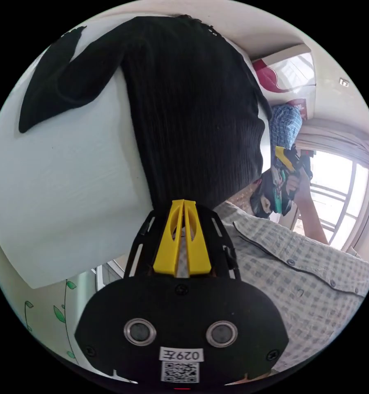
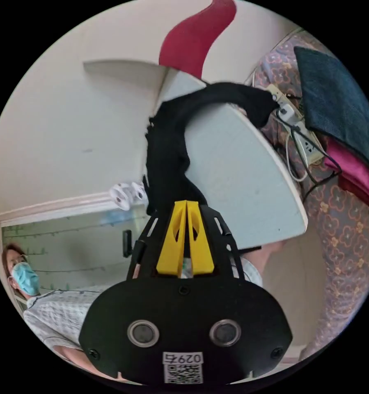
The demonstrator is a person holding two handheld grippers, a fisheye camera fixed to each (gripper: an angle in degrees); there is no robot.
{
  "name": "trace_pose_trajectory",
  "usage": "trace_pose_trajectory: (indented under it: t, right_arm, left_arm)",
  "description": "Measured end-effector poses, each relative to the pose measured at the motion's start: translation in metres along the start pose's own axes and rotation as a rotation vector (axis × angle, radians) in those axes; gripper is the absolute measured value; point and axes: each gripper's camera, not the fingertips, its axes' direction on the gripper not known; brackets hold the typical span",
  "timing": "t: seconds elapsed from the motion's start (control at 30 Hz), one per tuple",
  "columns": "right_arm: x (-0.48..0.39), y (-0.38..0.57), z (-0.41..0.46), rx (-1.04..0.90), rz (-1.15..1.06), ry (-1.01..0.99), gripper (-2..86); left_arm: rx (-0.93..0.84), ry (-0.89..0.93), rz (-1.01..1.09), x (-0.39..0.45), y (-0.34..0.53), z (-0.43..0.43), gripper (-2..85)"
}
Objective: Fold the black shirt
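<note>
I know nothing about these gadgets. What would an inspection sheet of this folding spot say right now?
Surface: white table, part bare, part under the garment.
Job's things: black shirt draped over the table, one sleeve spread on the bare top; its edge reaches both tongs.
Clutter: power strip beside the table.
Grippers: left tongs shut on the shirt's edge; right tongs shut on a bunched part of the shirt.
Cables: dark and white leads run from the power strip over the patterned fabric.
Surroundings: bright window; a person in a checked shirt close by.
</note>
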Motion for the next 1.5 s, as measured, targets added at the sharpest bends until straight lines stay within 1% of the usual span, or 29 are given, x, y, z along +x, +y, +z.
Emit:
trace_pose_trajectory:
  t: [0.03,0.07,0.1,0.13,0.17,0.23,0.3,0.33,0.4,0.47,0.5,0.57,0.63,0.7,0.73,0.77,0.8,0.87,0.9,0.97,1.0,1.03,1.07,1.1,1.17,1.23,1.27,1.4,1.5]
  right_arm:
    - [0.014,-0.011,-0.022,0.102,0.031,-0.09,0.8]
    - [0.028,-0.024,-0.039,0.162,0.062,-0.125,1.8]
    - [0.035,-0.031,-0.045,0.181,0.081,-0.123,2.6]
    - [0.049,-0.045,-0.056,0.205,0.132,-0.088,5.3]
    - [0.065,-0.058,-0.063,0.209,0.201,-0.036,9.0]
    - [0.09,-0.076,-0.066,0.181,0.314,0.004,12.1]
    - [0.115,-0.087,-0.061,0.135,0.406,-0.047,13.3]
    - [0.129,-0.092,-0.054,0.106,0.461,-0.114,13.4]
    - [0.144,-0.095,-0.042,0.111,0.516,-0.24,13.0]
    - [0.153,-0.097,-0.029,0.197,0.559,-0.404,10.7]
    - [0.155,-0.097,-0.026,0.226,0.573,-0.441,9.6]
    - [0.155,-0.094,-0.017,0.388,0.611,-0.606,4.8]
    - [0.143,-0.091,-0.016,0.499,0.623,-0.626,2.6]
    - [0.116,-0.1,-0.019,0.532,0.514,-0.593,1.6]
    - [0.088,-0.109,-0.021,0.532,0.393,-0.551,1.3]
    - [0.052,-0.121,-0.02,0.506,0.243,-0.504,1.1]
    - [0.031,-0.127,-0.018,0.48,0.157,-0.476,1.0]
    - [-0.07,-0.143,0.002,0.322,-0.235,-0.328,0.8]
    - [-0.098,-0.142,0.012,0.27,-0.342,-0.282,0.8]
    - [-0.201,-0.121,0.069,-0.005,-0.748,-0.077,0.9]
    - [-0.22,-0.112,0.088,-0.086,-0.826,-0.021,0.9]
    - [-0.246,-0.092,0.127,-0.238,-0.942,0.1,1.1]
    - [-0.259,-0.073,0.169,-0.393,-1.005,0.242,1.4]
    - [-0.26,-0.064,0.19,-0.465,-1.02,0.317,1.6]
    - [-0.242,-0.034,0.261,-0.707,-0.999,0.594,2.9]
    - [-0.226,-0.022,0.293,-0.843,-0.904,0.667,4.7]
    - [-0.223,-0.017,0.303,-0.866,-0.83,0.646,5.8]
    - [-0.23,-0.02,0.306,-0.731,-0.683,0.551,6.0]
    - [-0.241,-0.03,0.31,-0.616,-0.61,0.517,3.9]
  left_arm:
    - [0.029,0.011,-0.018,0.002,-0.001,-0.01,-1.0]
    - [0.057,0.018,-0.032,0.006,-0.003,-0.019,-1.0]
    - [0.069,0.018,-0.038,0.008,-0.005,-0.023,-1.0]
    - [0.086,0.008,-0.048,0.012,-0.01,-0.029,-1.0]
    - [0.084,-0.013,-0.059,0.015,-0.018,-0.033,-1.0]
    - [0.047,-0.041,-0.067,0.021,-0.031,-0.034,-1.0]
    - [0.019,-0.061,-0.057,0.028,-0.042,-0.033,-1.0]
    - [0.005,-0.073,-0.05,0.033,-0.048,-0.032,-1.0]
    - [-0.022,-0.082,-0.043,0.039,-0.055,-0.027,-1.0]
    - [-0.056,-0.074,-0.048,0.044,-0.061,-0.02,-1.0]
    - [-0.062,-0.067,-0.049,0.045,-0.062,-0.018,-1.0]
    - [-0.08,-0.034,-0.048,0.049,-0.065,-0.012,-1.0]
    - [-0.102,-0.032,-0.049,0.05,-0.066,-0.009,-1.0]
    - [-0.118,-0.047,-0.053,0.048,-0.066,-0.008,-1.0]
    - [-0.122,-0.051,-0.055,0.047,-0.064,-0.009,-1.0]
    - [-0.119,-0.047,-0.055,0.044,-0.062,-0.012,-1.0]
    - [-0.116,-0.042,-0.054,0.043,-0.06,-0.014,-1.0]
    - [-0.102,-0.015,-0.057,0.034,-0.055,-0.021,-1.0]
    - [-0.097,-0.006,-0.058,0.031,-0.053,-0.023,-1.0]
    - [-0.069,0.042,-0.066,0.018,-0.047,-0.032,-1.0]
    - [-0.058,0.057,-0.067,0.015,-0.045,-0.035,-1.0]
    - [-0.038,0.09,-0.069,0.008,-0.042,-0.04,-1.0]
    - [-0.021,0.125,-0.069,0.001,-0.038,-0.045,-1.0]
    - [-0.015,0.141,-0.068,-0.003,-0.036,-0.048,-1.0]
    - [0.005,0.173,-0.07,-0.017,-0.026,-0.057,-0.9]
    - [0.02,0.163,-0.059,-0.024,-0.016,-0.066,-0.9]
    - [0.03,0.149,-0.046,-0.028,-0.009,-0.071,-0.8]
    - [0.062,0.133,0.012,-0.034,0.005,-0.086,0.1]
    - [0.07,0.012,0.037,-0.028,0.002,-0.097,6.4]
